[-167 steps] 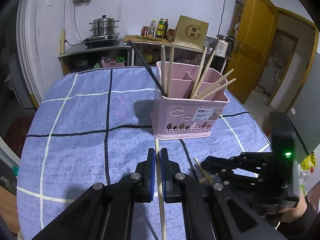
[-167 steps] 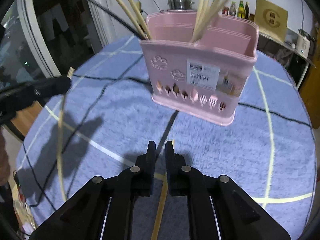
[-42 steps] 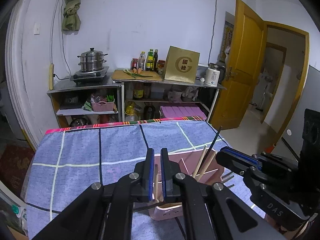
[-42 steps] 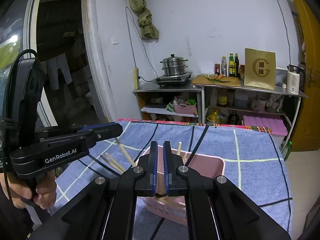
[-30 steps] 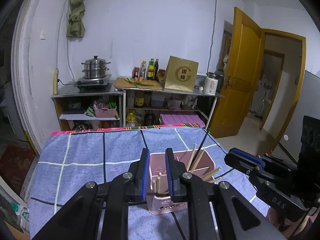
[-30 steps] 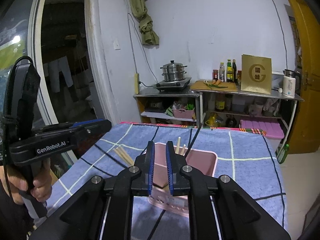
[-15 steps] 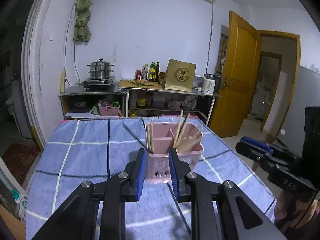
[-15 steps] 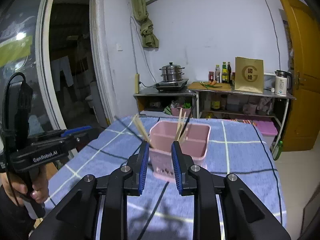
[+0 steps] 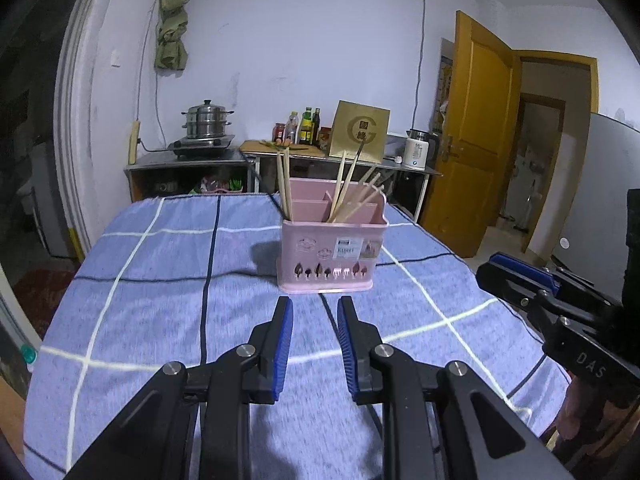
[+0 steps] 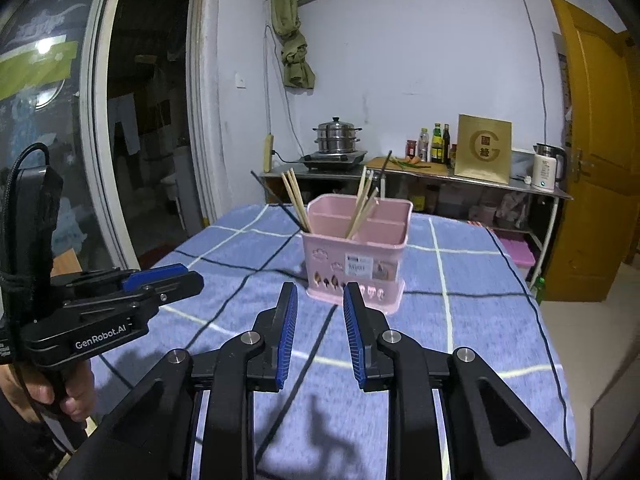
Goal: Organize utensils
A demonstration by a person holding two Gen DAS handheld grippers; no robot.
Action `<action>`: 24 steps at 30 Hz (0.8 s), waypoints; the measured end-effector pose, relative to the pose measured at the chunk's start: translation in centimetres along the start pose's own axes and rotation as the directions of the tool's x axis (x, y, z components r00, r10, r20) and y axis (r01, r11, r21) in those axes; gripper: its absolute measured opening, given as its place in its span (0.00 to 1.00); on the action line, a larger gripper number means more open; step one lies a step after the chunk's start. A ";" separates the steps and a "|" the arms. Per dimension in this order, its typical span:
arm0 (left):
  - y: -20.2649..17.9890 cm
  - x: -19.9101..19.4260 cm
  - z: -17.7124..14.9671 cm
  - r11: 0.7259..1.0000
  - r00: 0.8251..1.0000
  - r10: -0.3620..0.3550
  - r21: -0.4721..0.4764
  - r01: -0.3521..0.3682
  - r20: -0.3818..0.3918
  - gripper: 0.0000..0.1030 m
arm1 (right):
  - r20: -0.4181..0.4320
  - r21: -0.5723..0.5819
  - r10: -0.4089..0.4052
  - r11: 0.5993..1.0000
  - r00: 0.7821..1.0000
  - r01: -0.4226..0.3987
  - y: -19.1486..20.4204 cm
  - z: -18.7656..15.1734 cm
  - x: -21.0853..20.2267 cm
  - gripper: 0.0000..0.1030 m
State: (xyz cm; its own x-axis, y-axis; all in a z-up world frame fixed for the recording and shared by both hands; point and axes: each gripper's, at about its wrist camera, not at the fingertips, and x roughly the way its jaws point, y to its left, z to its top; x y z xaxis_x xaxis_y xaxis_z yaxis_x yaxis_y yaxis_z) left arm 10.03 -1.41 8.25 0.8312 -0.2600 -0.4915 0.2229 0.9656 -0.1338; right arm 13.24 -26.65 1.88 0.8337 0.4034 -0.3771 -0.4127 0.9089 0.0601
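A pink utensil holder [image 9: 332, 256] [image 10: 356, 264] stands on the blue checked tablecloth [image 9: 160, 280]. Several wooden chopsticks [image 9: 285, 184] [image 10: 297, 200] and a black one [image 10: 276, 200] lean out of its compartments. In the left wrist view my left gripper [image 9: 315, 306] hovers over the cloth a short way before the holder, open with nothing between its blue pads. My right gripper [image 10: 320, 294] is likewise open and empty, just short of the holder. Each gripper also shows in the other's view: the right gripper [image 9: 516, 276] at the right edge, the left gripper [image 10: 160, 276] at the left.
Behind the table stands a metal shelf with a steamer pot [image 9: 207, 118], bottles [image 9: 306, 125], a gold box [image 9: 360, 134] and a kettle [image 10: 546, 168]. A yellow door [image 9: 480, 140] hangs open at the right. A person's hand [image 10: 76, 394] grips the left gripper's handle.
Both grippers have drawn back from above the holder and sunk toward the near table. Their jaws have opened, and the chopsticks they held now stand in the holder.
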 end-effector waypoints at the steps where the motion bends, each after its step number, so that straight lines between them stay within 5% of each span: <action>1: 0.1 -0.1 -0.3 1.000 1.000 0.003 -0.003 -0.003 -0.001 0.22 | -0.002 0.003 0.000 1.000 1.000 0.000 0.0 -0.1 0.0 0.24; 24: -0.7 -1.7 -4.8 1.000 1.000 0.023 -0.006 -0.023 -0.011 0.22 | -0.024 0.004 -0.030 1.000 0.999 0.030 1.3 -4.2 -1.9 0.24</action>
State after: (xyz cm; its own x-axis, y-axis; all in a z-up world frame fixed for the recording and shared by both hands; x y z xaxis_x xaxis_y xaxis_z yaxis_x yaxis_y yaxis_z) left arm 5.98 -1.64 5.08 0.8303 -0.2375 -0.5042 0.2004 0.9714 -0.1275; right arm 9.64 -26.69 -1.18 0.8366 0.3737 -0.4006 -0.3862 0.9209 0.0527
